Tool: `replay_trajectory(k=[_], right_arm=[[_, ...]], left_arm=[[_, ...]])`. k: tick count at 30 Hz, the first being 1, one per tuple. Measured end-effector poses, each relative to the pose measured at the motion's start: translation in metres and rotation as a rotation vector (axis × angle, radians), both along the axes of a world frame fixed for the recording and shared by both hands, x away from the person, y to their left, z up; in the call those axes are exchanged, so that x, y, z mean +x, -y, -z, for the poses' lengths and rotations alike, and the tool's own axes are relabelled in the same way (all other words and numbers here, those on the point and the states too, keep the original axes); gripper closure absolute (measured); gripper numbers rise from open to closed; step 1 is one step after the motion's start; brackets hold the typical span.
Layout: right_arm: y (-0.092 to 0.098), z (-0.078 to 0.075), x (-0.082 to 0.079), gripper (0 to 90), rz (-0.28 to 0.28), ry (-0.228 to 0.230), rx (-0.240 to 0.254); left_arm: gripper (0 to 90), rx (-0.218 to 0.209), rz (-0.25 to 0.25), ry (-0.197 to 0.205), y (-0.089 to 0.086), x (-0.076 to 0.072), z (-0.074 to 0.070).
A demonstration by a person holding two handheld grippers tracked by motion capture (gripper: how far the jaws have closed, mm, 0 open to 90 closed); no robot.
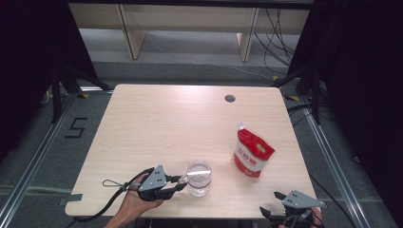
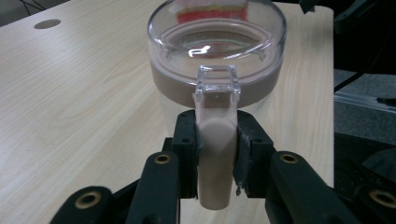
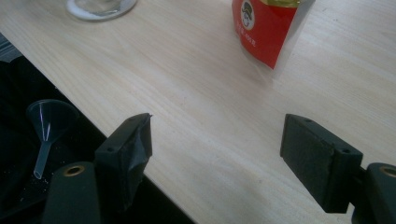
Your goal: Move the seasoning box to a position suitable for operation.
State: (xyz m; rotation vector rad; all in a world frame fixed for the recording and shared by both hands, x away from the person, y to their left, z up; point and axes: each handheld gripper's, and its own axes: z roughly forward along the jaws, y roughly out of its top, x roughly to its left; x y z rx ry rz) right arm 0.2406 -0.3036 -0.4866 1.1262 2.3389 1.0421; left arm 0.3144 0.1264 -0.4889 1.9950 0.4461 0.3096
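Left gripper point(image 2: 215, 154) clamping jar point(image 2: 216, 51) handle, jar base hidden, pouch point(image 3: 268, 28) top cropped

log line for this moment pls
left gripper: shut on jar handle | right gripper: open, at table edge | pouch: upright, untouched

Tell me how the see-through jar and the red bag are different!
The jar is clear with a round lid; the red bag is red and white with printing you cannot see through. The jar is round and squat; the bag is flat-sided with a spout at its top corner. The left gripper is clamped on the jar's handle; nothing touches the bag. Both stand on the wooden table.
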Motion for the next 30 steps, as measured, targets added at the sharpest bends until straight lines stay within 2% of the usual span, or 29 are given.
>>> replay_trajectory(k=[3,5,8,13,17,20,21,22,23,24,25,27,28,30], right_arm=[[0.001,0.0,0.002,25.9,-0.022,0.019,-0.012],[0.0,0.0,0.001,25.9,-0.007,0.003,-0.001],[0.001,0.0,0.002,25.9,-0.019,0.019,-0.011],[0.0,0.0,0.002,25.9,-0.015,-0.001,0.002],[0.001,0.0,0.002,25.9,-0.01,0.01,-0.004],[0.0,0.001,0.002,25.9,-0.017,-0.001,0.007],[0.001,0.001,0.003,25.9,-0.023,0.014,-0.006],[0.001,0.001,0.003,25.9,-0.025,0.012,-0.005],[0.001,0.001,0.003,25.9,-0.025,0.012,-0.005],[0.001,0.001,0.003,25.9,-0.029,0.009,0.001],[0.001,0.001,0.003,25.9,-0.029,0.01,-0.001],[0.002,0.001,0.003,25.9,-0.031,0.011,-0.005],[0.001,0.001,0.002,25.9,-0.025,0.014,-0.014],[0.001,0.001,0.002,25.9,-0.028,0.012,-0.015]], left_arm=[[71.9,0.014,-0.001,0.016,-0.001,0.001,-0.001],[72.1,0.005,-0.004,0.017,-0.001,0.0,0.0],[72.3,0.007,0.019,0.028,-0.001,0.0,0.0],[72.4,-0.004,0.033,0.009,0.001,-0.001,0.001],[72.4,-0.016,0.048,0.007,0.001,0.0,0.002],[72.3,-0.01,0.052,0.015,0.001,0.001,0.001],[72.2,-0.016,0.042,0.002,0.001,0.001,0.002],[64.6,-0.01,0.038,-0.019,0.001,0.002,0.002],[64.6,-0.009,0.022,-0.04,0.001,0.001,0.003],[58.6,-0.009,0.006,-0.041,0.001,0.001,0.003],[54.2,0.004,0.007,-0.026,-0.001,0.0,0.002],[50.1,-0.011,-0.001,-0.013,-0.002,-0.003,0.0],[46.8,-0.025,-0.009,-0.021,-0.004,-0.004,-0.003],[39.3,-0.076,-0.013,-0.025,-0.007,-0.008,-0.009]])
